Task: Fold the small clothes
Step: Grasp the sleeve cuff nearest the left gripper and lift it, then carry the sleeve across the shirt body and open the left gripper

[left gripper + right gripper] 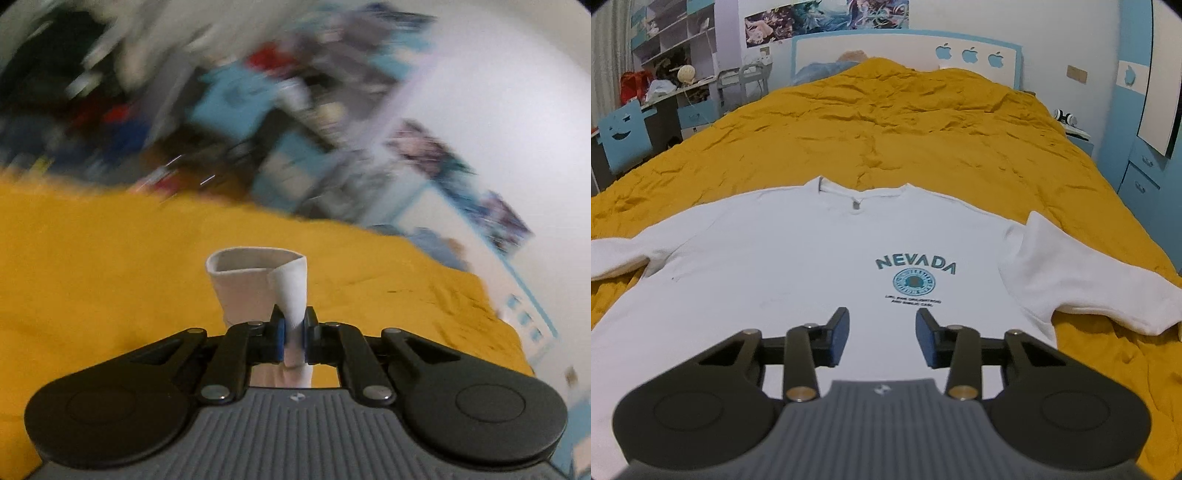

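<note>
Spread flat on the bed (923, 122): white T-shirt (775, 266), collar at 12 o'clock, beneath the right hand-held gripper (882, 338), agape; left hand-held gripper (291, 334) clamped on a sleeve cuff (258, 284).

A home bedroom is shown: a bed (886, 122) under a mustard cover fills the frame's middle, a white-and-blue headboard (905, 48) stands at top centre, cluttered shelves (672, 40) and posters (827, 18) are seen upper left.
</note>
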Available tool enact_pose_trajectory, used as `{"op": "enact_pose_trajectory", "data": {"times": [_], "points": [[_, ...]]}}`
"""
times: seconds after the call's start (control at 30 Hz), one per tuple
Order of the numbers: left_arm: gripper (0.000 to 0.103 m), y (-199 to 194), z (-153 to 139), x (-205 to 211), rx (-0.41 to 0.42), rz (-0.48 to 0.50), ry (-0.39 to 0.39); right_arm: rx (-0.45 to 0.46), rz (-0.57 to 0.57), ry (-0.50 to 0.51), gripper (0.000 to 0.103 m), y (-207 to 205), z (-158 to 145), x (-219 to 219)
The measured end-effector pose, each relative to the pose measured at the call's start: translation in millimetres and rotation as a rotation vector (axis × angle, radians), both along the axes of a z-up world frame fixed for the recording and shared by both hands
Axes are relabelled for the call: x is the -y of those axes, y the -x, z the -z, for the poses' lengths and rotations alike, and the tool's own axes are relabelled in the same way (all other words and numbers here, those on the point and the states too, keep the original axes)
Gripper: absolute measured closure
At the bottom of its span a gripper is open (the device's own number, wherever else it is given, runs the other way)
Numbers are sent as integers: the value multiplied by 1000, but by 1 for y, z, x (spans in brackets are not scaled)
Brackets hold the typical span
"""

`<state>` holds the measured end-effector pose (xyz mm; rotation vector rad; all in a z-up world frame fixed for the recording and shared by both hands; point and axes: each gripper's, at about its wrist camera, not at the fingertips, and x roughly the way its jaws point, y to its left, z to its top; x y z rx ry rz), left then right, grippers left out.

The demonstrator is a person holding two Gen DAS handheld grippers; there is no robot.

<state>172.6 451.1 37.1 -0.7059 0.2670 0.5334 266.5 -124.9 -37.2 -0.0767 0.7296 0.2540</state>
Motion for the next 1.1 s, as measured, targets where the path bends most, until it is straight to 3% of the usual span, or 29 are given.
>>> {"op": "enact_pose_trajectory", "data": {"times": [0.07,0.2,0.3,0.37,0.43,0.57,0.7,0.87,0.97,1.03,1.1], "points": [[94,-23,-44,37,26,77,-106,7,1,-19,67,-1,-1,7],[94,-69,-115,121,102,261,-241,18,4,-51,67,-2,-3,20],[94,-108,-146,192,133,413,-304,26,12,-93,67,-1,-5,42],[94,-129,-152,239,133,499,-347,29,14,-102,67,0,-5,47],[94,-146,-145,277,125,567,-354,37,18,-121,67,1,-6,57],[94,-168,-113,347,129,700,-291,55,49,-144,67,7,-7,85],[94,-189,-60,408,74,770,-254,49,89,-152,67,8,-2,108],[94,-209,29,456,-129,875,-203,30,110,-148,67,11,4,123],[93,-198,80,481,-258,962,-186,22,124,-142,66,11,6,128],[85,-199,99,488,-333,1024,-135,13,140,-137,66,11,8,132],[71,-198,110,486,-387,1100,-66,8,152,-123,66,9,9,133]]}}
